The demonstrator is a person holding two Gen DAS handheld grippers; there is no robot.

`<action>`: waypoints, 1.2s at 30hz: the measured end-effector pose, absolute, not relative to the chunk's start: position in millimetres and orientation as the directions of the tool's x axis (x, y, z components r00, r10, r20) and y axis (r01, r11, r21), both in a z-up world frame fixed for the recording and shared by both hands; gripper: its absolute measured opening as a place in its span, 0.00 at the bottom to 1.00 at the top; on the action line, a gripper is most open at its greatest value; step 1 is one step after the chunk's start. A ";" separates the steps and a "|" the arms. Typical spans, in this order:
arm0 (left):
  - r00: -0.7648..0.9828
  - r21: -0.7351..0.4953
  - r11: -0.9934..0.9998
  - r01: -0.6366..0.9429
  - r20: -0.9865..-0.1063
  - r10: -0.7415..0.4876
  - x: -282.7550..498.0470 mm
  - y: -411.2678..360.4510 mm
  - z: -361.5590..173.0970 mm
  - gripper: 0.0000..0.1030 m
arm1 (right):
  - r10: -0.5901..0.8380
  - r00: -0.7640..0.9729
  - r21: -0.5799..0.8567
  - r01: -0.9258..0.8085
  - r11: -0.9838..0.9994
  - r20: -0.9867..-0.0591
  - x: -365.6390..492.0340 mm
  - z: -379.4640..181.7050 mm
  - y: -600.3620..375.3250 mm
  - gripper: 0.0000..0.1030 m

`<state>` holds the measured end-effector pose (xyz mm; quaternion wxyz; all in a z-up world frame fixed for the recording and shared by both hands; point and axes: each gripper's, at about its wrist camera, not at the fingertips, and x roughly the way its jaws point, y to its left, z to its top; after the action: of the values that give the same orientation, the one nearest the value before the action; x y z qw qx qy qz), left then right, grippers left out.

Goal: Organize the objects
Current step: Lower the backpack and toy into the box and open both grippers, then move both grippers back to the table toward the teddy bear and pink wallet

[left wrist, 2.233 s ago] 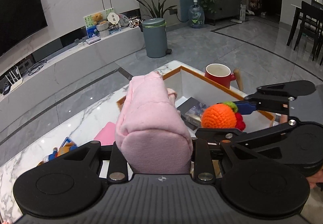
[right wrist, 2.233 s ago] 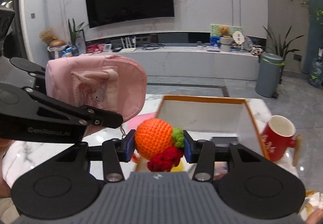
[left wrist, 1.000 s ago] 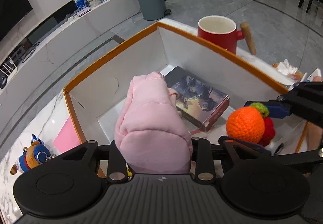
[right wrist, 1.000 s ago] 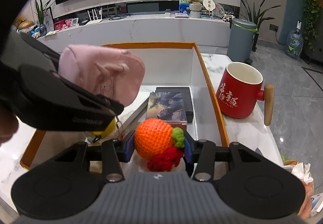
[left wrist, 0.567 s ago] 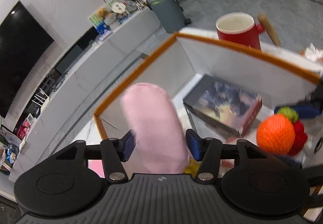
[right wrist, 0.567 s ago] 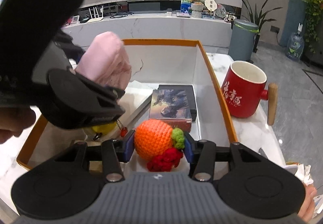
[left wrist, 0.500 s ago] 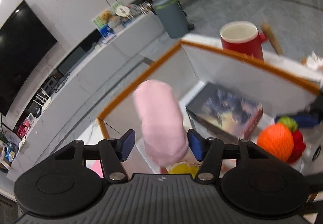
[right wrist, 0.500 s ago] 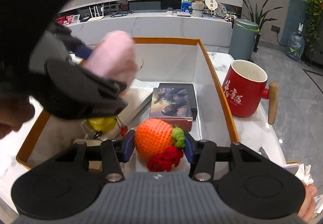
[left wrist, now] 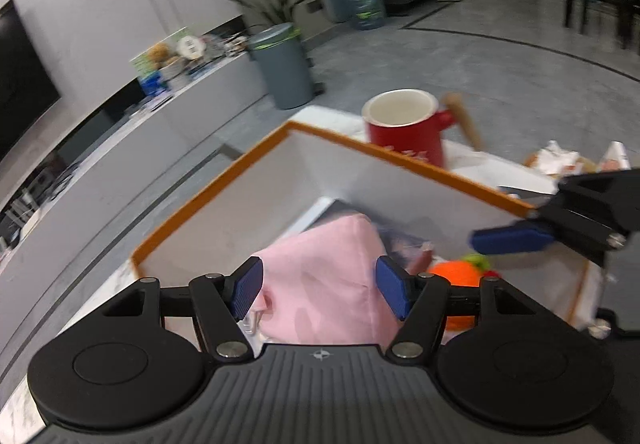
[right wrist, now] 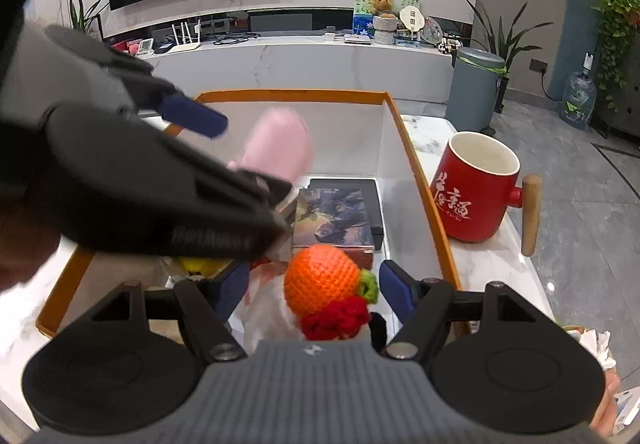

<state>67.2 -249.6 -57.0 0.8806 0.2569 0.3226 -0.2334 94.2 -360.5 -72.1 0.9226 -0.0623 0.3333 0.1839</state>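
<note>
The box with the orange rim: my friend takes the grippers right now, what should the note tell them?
Left gripper: open, jaws just opened, pink pouch loose between them, inside the box.
Right gripper: open, jaws just opened, crochet orange between them, in the box.
Also in the box: a picture book.
Done: pouch and orange dropped in.
Left: draw both grippers out; the red mug stands outside on the table.

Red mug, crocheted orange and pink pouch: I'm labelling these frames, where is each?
red mug [right wrist: 474, 199]: right wrist view, front of its body.
crocheted orange [right wrist: 322, 278]: right wrist view, middle of the ball.
pink pouch [left wrist: 324, 276]: left wrist view, its upper side.
</note>
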 end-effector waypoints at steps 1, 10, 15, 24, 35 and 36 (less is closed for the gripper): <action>0.675 0.294 0.754 0.588 -0.691 -0.258 66.0 -252.1 -57.6 0.72 | 0.294 0.712 0.009 -0.374 0.927 -0.638 94.8 -71.8 -362.0 0.71; 0.668 0.278 0.751 0.599 -0.690 -0.277 62.5 -257.4 -56.8 0.71 | 0.290 0.713 0.016 -0.365 0.931 -0.638 95.5 -71.1 -364.0 0.71; 0.676 0.264 0.771 0.579 -0.685 -0.273 62.4 -249.5 -50.6 0.71 | 0.291 0.714 0.013 -0.367 0.930 -0.637 94.5 -69.6 -361.8 0.71; 0.693 0.265 0.785 0.559 -0.670 -0.267 58.9 -236.2 -34.2 0.71 | 0.290 0.716 0.013 -0.366 0.931 -0.635 94.8 -62.0 -359.6 0.71; 0.788 0.290 0.823 0.488 -0.552 -0.272 30.3 -186.6 52.2 0.72 | 0.300 0.777 -0.050 -0.391 0.919 -0.553 74.2 25.8 -330.8 0.71; 0.797 0.289 0.829 0.479 -0.538 -0.273 27.0 -180.5 63.0 0.72 | 0.302 0.784 -0.059 -0.394 0.917 -0.543 70.4 36.0 -327.0 0.71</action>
<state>27.0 -180.5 63.0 0.9244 0.2101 0.2447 -0.2034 70.4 -327.0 36.0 0.9406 -0.0849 0.2717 0.1851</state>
